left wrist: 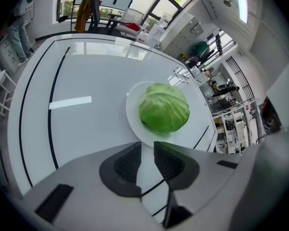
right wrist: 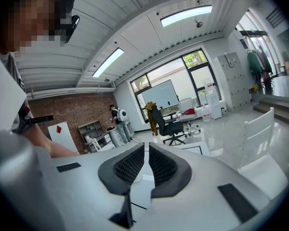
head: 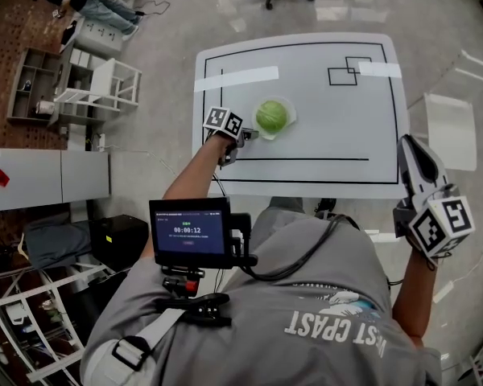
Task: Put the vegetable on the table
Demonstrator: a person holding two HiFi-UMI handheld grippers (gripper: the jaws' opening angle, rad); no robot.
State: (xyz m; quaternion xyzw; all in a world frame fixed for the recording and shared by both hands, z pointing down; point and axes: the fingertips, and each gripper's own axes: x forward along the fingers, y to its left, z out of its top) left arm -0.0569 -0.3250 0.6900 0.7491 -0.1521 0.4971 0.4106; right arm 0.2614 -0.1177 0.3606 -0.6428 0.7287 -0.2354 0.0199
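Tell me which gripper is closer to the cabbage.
The left gripper: it is right beside the plate holding the cabbage, while the right gripper is off beyond the edge of the table.

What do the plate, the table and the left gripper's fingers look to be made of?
Plate: glossy white, probably glazed ceramic or hard plastic; its rim catches highlights.
Table: smooth white laminate or similar, shiny enough to mirror the windows, with thin black lines that look like tape.
Fingers: dark matte pads with a fine ribbed texture, likely rubber or printed plastic.
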